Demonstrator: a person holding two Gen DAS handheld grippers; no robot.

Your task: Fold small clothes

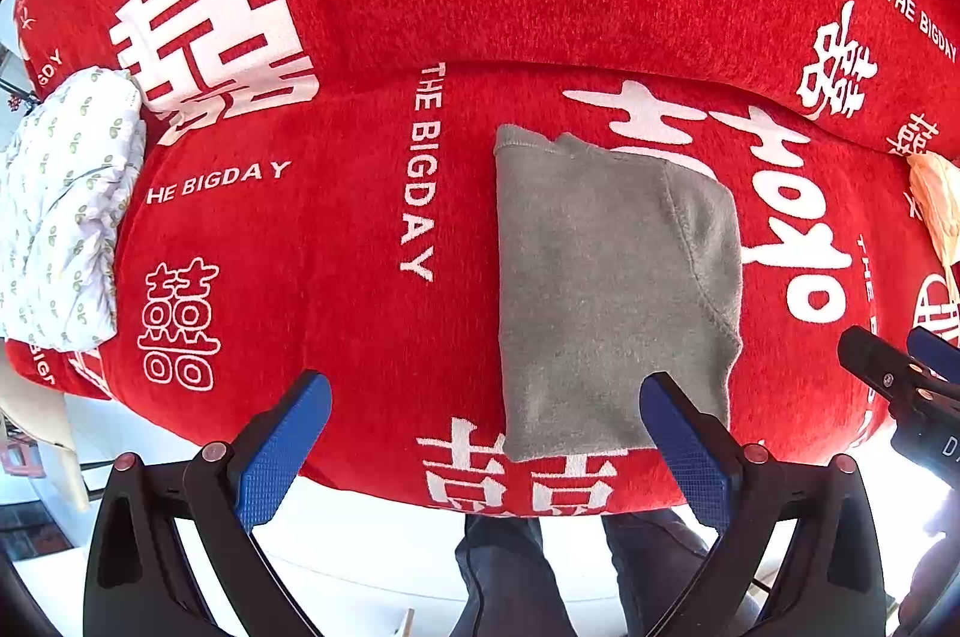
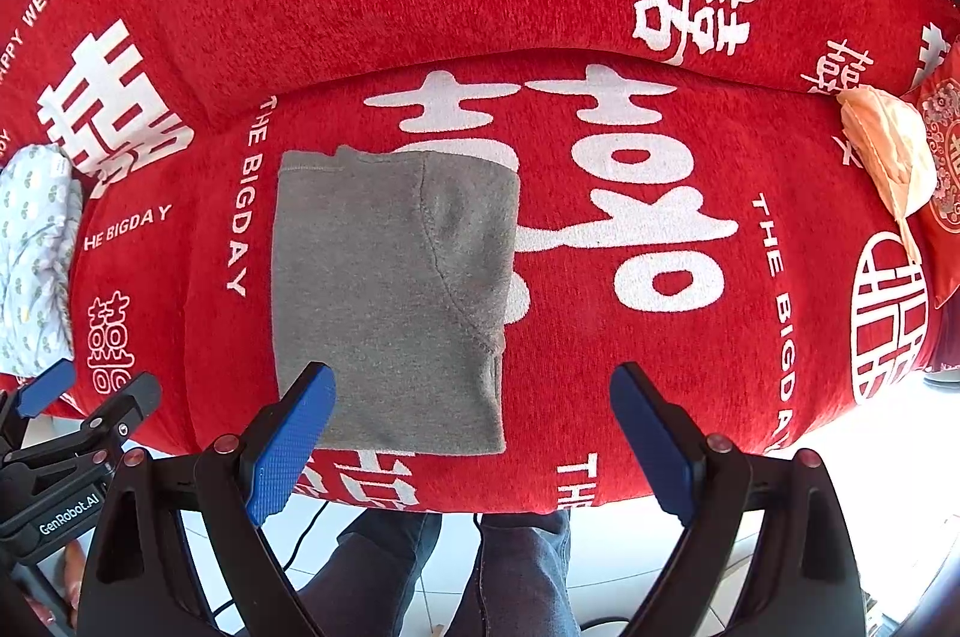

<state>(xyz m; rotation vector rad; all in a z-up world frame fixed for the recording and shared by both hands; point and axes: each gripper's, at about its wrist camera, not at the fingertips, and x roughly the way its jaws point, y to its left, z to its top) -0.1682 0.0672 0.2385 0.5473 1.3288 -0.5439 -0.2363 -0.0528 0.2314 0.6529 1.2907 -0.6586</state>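
Both tongs stand open and hold nothing. Left tongs (image 1: 486,433) hover above the near edge of the red cover (image 1: 360,229), their blue-padded fingers (image 1: 282,448) spread wide; the right-hand finger overlaps the near right corner of the grey garment (image 1: 606,289) in the left wrist view, though contact cannot be confirmed. Right tongs (image 2: 474,433) hover likewise at the near edge, jaws apart, with the left finger over the garment's near left corner and the right finger over bare red cloth. The grey garment lies flat on the seat part of the red cover, folded into a rough rectangle, its long side running away from the cameras; a curved stitched seam crosses its right half and a hemmed edge shows at the far end. It rests partly over a large white printed character. The red cover carries white characters and the words "THE BIGDAY" and "HAPPY WEDDING", and rises behind the garment as a padded back. A white patterned cloth (image 1: 66,211) sits bunched at the left edge of the cover, well apart from the garment. A pale orange cloth (image 2: 888,156) lies at the right edge. Below the near edge, a person's legs (image 2: 432,577) in dark trousers stand on a light tiled floor (image 2: 630,553).
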